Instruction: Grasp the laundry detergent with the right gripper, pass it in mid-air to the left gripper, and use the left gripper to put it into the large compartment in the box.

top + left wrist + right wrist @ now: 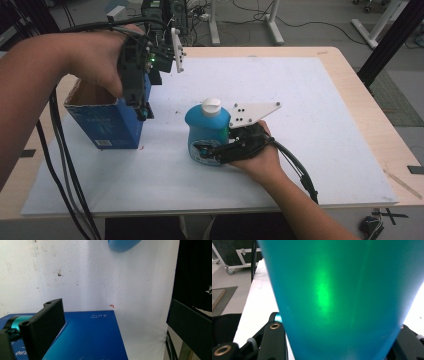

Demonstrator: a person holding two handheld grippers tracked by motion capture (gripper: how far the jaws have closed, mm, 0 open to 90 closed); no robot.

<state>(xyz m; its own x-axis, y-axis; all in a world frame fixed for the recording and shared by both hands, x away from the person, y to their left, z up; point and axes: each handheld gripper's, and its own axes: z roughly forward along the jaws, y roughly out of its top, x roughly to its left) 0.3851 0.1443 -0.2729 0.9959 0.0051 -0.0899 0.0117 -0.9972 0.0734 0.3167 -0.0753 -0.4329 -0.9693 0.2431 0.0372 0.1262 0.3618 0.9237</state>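
Observation:
A blue bottle (pixel 205 127) with a white cap (pixel 211 106) stands upright in the middle of the white mat (pixel 310 130). My right gripper (pixel 214 150) comes at it from the right, low on its body, and is shut on it. In the right gripper view the bottle (pixel 337 290) sits tight between both jaws. An open-topped blue box (pixel 107 124) stands at the left. My left gripper (pixel 142 112) hangs open over the box's right wall and points down. In the left gripper view the box face (pixel 87 337) lies between the wide jaws, and the bottle (pixel 122 245) is at the top edge.
The white mat covers most of a light wooden table (pixel 367 107). Black cables (pixel 60 165) trail from the left gripper over the table's left front edge. White desk legs (pixel 272 22) and floor cables lie beyond the far edge.

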